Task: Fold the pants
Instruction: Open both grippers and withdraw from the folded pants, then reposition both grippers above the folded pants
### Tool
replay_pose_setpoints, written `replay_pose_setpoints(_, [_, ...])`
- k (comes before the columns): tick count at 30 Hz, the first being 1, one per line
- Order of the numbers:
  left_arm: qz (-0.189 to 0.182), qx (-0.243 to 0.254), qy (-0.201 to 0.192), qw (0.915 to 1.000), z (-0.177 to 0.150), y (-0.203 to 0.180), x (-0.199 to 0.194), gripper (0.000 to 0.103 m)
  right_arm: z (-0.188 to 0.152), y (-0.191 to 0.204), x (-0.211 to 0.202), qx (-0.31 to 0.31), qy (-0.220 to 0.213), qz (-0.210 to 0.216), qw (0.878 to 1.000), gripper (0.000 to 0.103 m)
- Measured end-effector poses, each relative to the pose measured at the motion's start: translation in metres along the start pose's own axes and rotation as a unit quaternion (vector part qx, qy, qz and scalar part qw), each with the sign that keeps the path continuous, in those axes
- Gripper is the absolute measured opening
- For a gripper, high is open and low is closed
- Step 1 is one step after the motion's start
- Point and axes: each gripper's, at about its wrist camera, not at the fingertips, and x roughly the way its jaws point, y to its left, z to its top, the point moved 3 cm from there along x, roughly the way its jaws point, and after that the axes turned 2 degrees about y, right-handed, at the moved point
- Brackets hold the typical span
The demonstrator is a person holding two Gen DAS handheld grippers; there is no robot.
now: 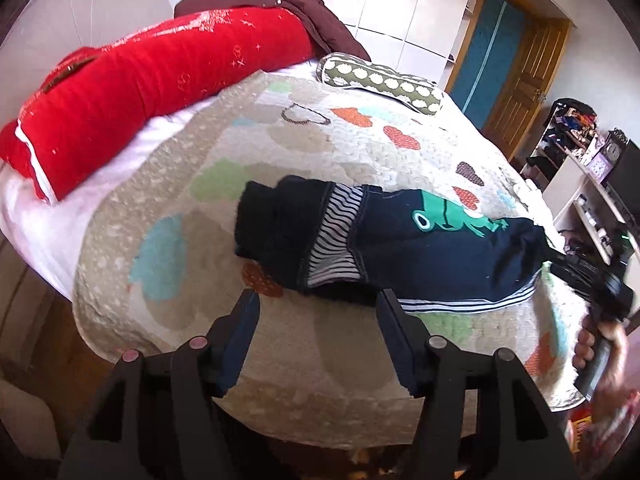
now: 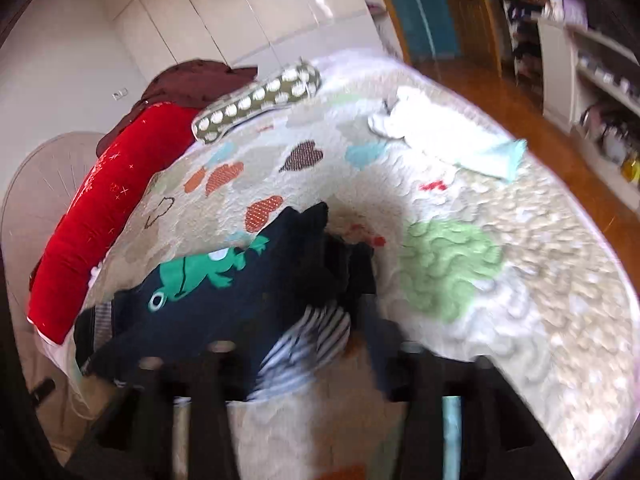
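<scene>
Dark navy pants with a green frog print and striped lining lie on the quilted bedspread. My left gripper is open and empty, just in front of the pants' near edge. My right gripper is at the pants' right end and is shut on the fabric. In the right wrist view the pants are bunched and lifted against my right gripper; this view is blurred.
A red bolster and a dark maroon garment lie at the head of the bed. A green patterned roll cushion lies beyond. White and light-blue clothes lie at the bed's far edge. Shelves stand to the right.
</scene>
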Motion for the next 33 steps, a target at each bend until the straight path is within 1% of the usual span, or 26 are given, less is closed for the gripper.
replay_pose_setpoints(1, [-0.005,-0.002,0.003,1.0,-0.001,0.0,0.001,0.06,0.005,-0.005,0.01,0.017,0.005,0.002,1.0,0.057])
replay_pose_setpoints(2, [-0.009,-0.005,0.006,0.9999,-0.001,0.001,0.001,0.06,0.007,-0.009,0.016,0.03,0.01,0.002,1.0,0.062])
replay_pose_setpoints(3, [-0.01,-0.007,0.007,0.9999,-0.002,0.001,0.001,0.06,0.01,-0.013,0.027,0.049,0.022,0.008,0.999,0.064])
replay_pose_setpoints(4, [-0.011,-0.009,0.006,0.9999,-0.002,0.003,0.0,0.06,0.01,-0.016,0.037,0.066,0.035,0.014,0.997,0.064])
replay_pose_setpoints(5, [-0.011,-0.011,0.004,0.9999,-0.002,0.004,-0.001,0.06,0.011,-0.02,0.047,0.087,0.05,0.025,0.995,0.053])
replay_pose_setpoints(6, [-0.01,-0.012,0.003,0.9999,-0.002,0.005,-0.003,0.06,0.01,-0.02,0.05,0.093,0.055,0.037,0.993,0.017])
replay_pose_setpoints(7, [-0.009,-0.014,0.002,0.9999,-0.001,0.006,-0.003,0.06,0.01,-0.018,0.051,0.097,0.058,0.055,0.992,0.018])
replay_pose_setpoints(9, [-0.007,-0.018,0.0,0.9998,-0.001,0.009,-0.006,0.06,0.012,-0.019,0.036,0.112,0.037,0.073,0.99,0.017])
replay_pose_setpoints(10, [-0.006,-0.02,0.0,0.9998,-0.001,0.011,-0.006,0.06,0.013,-0.02,0.028,0.109,0.027,0.073,0.991,0.016])
replay_pose_setpoints(12, [-0.002,-0.022,0.001,0.9998,-0.001,0.012,-0.005,0.06,0.012,-0.023,0.011,0.102,0.01,0.056,0.993,0.016])
replay_pose_setpoints(14, [-0.002,-0.022,0.008,0.9997,-0.002,0.01,-0.001,0.06,0.008,-0.031,0.002,0.092,0.003,0.012,0.996,0.016])
replay_pose_setpoints(15, [-0.003,-0.021,0.01,0.9997,-0.003,0.009,0.0,0.06,0.006,-0.034,0.0,0.082,0.003,-0.013,0.997,0.019])
replay_pose_setpoints(16, [-0.004,-0.02,0.012,0.9997,-0.004,0.007,0.002,0.06,0.004,-0.038,0.001,0.077,0.009,-0.03,0.997,0.022])
replay_pose_setpoints(17, [-0.004,-0.015,0.015,0.9998,-0.005,0.003,0.004,0.06,0.0,-0.045,0.005,0.083,0.02,-0.036,0.996,0.03])
replay_pose_setpoints(18, [-0.002,-0.011,0.016,0.9998,-0.005,0.001,0.004,0.06,-0.002,-0.05,0.005,0.092,0.021,-0.036,0.995,0.038])
replay_pose_setpoints(19, [0.001,-0.006,0.017,0.9998,-0.006,-0.002,0.005,0.06,-0.005,-0.056,0.003,0.104,0.016,-0.032,0.994,0.043])
replay_pose_setpoints(20, [0.005,0.001,0.016,0.9999,-0.007,-0.006,0.004,0.06,-0.008,-0.063,-0.004,0.123,0.004,-0.023,0.992,0.05])
replay_pose_setpoints(21, [0.01,0.008,0.014,0.9998,-0.007,-0.01,0.002,0.06,-0.011,-0.066,-0.01,0.134,-0.006,-0.019,0.991,0.052])
replay_pose_setpoints(24, [0.022,0.023,-0.001,0.9995,-0.006,-0.02,-0.01,0.06,-0.023,-0.074,-0.035,0.173,-0.041,0.008,0.984,0.052])
replay_pose_setpoints(27, [0.033,0.038,-0.018,0.9986,-0.005,-0.029,-0.022,0.06,-0.031,-0.075,-0.059,0.188,-0.062,0.02,0.98,0.053])
replay_pose_setpoints(30, [0.04,0.047,-0.025,0.9978,-0.003,-0.037,-0.032,0.061,-0.036,-0.074,-0.082,0.193,-0.077,0.012,0.978,0.055])
replay_pose_setpoints(33, [0.042,0.041,-0.033,0.9977,0.004,-0.04,-0.046,0.062,-0.042,-0.073,-0.101,0.194,-0.081,0.005,0.978,0.057])
